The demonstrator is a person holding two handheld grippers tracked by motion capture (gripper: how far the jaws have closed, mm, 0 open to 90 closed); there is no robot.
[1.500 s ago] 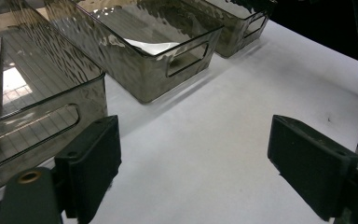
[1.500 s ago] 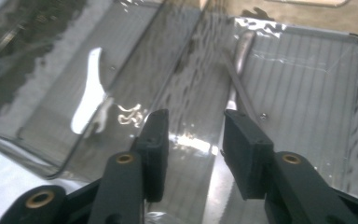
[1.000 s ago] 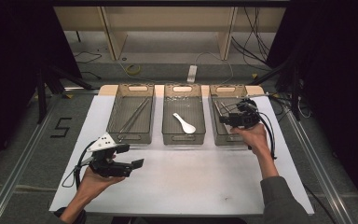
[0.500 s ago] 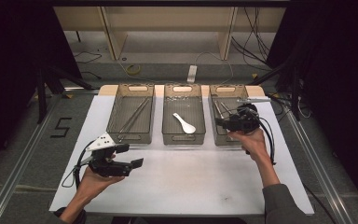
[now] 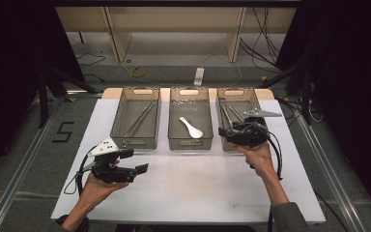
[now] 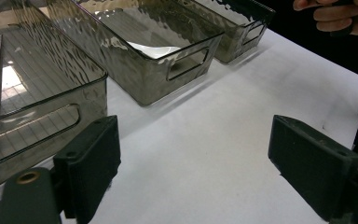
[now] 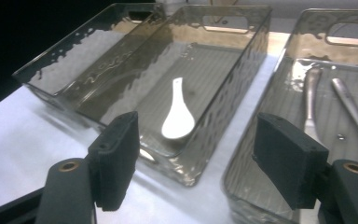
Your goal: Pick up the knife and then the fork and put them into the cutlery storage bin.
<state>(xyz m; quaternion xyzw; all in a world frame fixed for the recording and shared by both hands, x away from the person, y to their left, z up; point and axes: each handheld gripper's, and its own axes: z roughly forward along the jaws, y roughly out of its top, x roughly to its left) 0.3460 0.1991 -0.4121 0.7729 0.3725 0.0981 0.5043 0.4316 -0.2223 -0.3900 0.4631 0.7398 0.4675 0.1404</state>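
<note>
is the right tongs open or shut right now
Open. In the right gripper view the right tongs have just been opening; the two black jaws stand wide apart with nothing between them, above the near walls of the middle bin and right bin.

High camera looks down over the counter; both gripper cameras sit low, close, sharing the middle bin.

One sign can be read: a black digit "5" stands on the grey floor, to the left of the white table, near its far left corner.
</note>
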